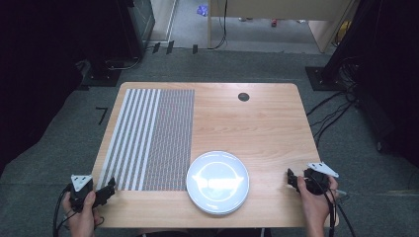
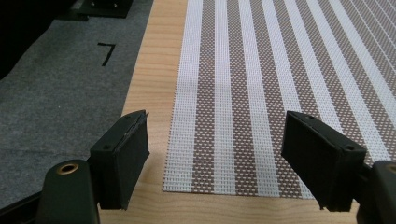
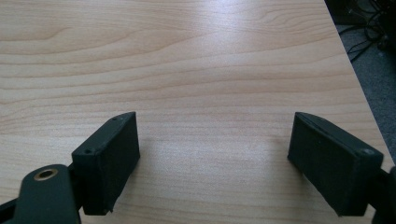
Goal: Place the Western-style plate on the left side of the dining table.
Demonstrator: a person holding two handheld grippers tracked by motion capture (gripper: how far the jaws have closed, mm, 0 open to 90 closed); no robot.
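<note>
Grey carpet surrounds a wooden table (image 1: 257, 123), on which a striped mat (image 1: 148, 138) is laid at the left and a white plate (image 1: 218, 181) is set near the front edge, just beside the mat. At the mat's near left corner the left gripper (image 1: 109, 186) is held, jaws wide and empty. By the table's right edge the right gripper (image 1: 290, 177) is held over bare wood, jaws likewise wide, nothing gripped.

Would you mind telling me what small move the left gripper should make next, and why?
Probably ease the left gripper forward and down to the placemat's near edge: its jaws stand open and empty, that edge lies flat just ahead between them, and the plate sits beside the mat.
</note>
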